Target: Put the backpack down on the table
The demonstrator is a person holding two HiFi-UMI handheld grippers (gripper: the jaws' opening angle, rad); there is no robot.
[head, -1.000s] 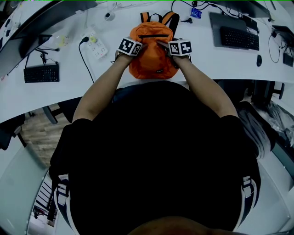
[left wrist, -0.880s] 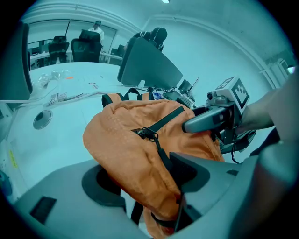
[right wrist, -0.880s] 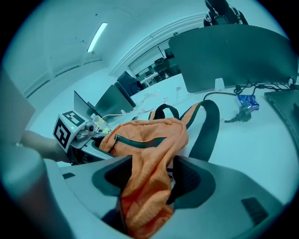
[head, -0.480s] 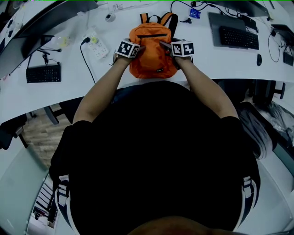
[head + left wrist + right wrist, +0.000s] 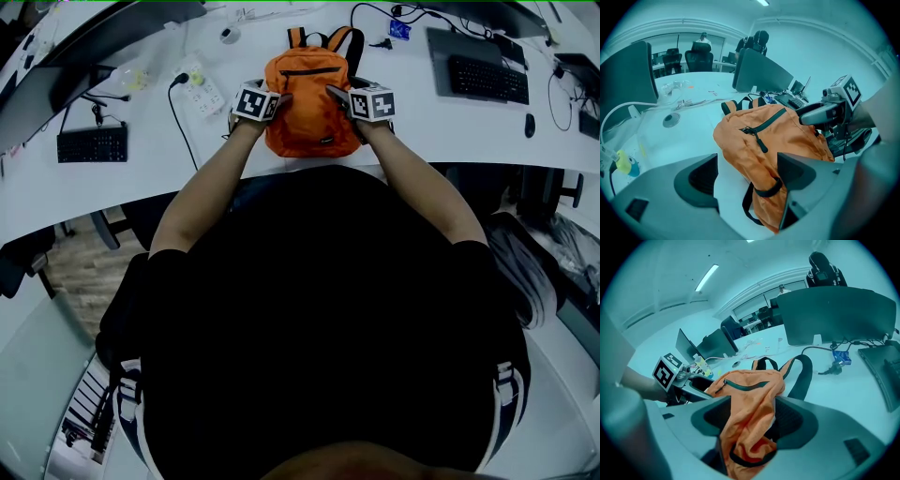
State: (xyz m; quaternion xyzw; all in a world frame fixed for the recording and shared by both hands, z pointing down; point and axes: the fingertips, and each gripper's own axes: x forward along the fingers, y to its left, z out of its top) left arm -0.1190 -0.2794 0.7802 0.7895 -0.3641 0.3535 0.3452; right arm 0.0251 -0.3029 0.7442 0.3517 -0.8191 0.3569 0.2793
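White tabletop point(image 5: 450, 127) carries the orange backpack point(image 5: 305, 103) at twelve o'clock from the person. Only the gripper views show its slack fabric between the jaws. Left claw point(image 5: 747, 176) and right claw point(image 5: 757, 420), just opening, stand spread and ungripping.

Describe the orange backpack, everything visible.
The orange backpack is thin, crinkled fabric with a dark front-pocket zipper, orange-and-black shoulder straps at its far end and black loops at its lower corners. It lies slumped on the white table, zipper side up. The left gripper and right gripper flank it; their jaws have just been opening, loose fabric between each pair.
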